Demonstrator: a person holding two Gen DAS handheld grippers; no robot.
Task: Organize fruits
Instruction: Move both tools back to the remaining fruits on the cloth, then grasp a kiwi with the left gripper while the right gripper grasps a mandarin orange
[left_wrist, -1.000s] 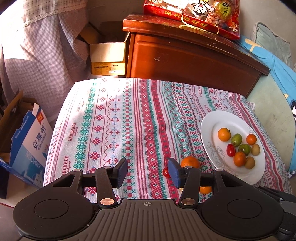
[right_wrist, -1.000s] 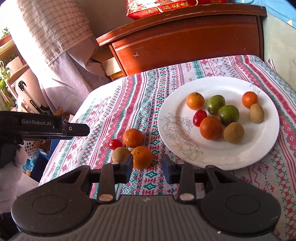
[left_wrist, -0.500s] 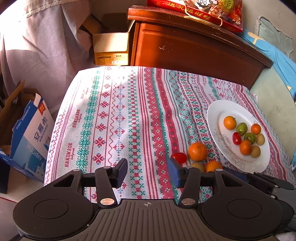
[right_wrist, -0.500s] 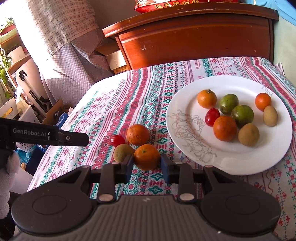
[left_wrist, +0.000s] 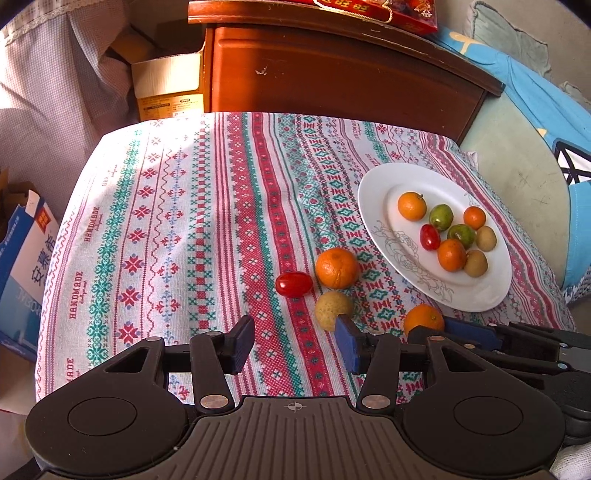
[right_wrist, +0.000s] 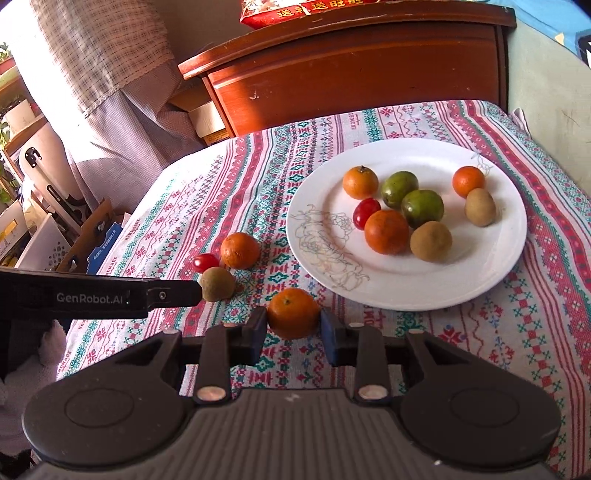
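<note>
A white plate (right_wrist: 480, 280) holds several small fruits: oranges, green fruits, brown kiwis and a red tomato. On the cloth left of it lie an orange (right_wrist: 240, 250), a cherry tomato (right_wrist: 205, 262) and a kiwi (right_wrist: 218, 283). My right gripper (right_wrist: 293, 326) has its pads against both sides of a small orange (right_wrist: 293, 313) near the plate's front edge. That orange shows in the left wrist view (left_wrist: 423, 318). My left gripper (left_wrist: 293, 347) is open and empty, just short of the kiwi (left_wrist: 332, 308), with the tomato (left_wrist: 293, 284) and orange (left_wrist: 336, 267) beyond.
A patterned tablecloth (left_wrist: 166, 221) covers the table. A wooden cabinet (left_wrist: 332, 74) stands behind it with a red snack bag on top. Cardboard boxes (left_wrist: 166, 85) and a blue box (left_wrist: 22, 258) sit to the left. A blue cushion (left_wrist: 535, 103) lies at the right.
My right gripper moved forward and closed around the small orange. My left gripper drew back, so the loose fruits now lie ahead of its fingers.
</note>
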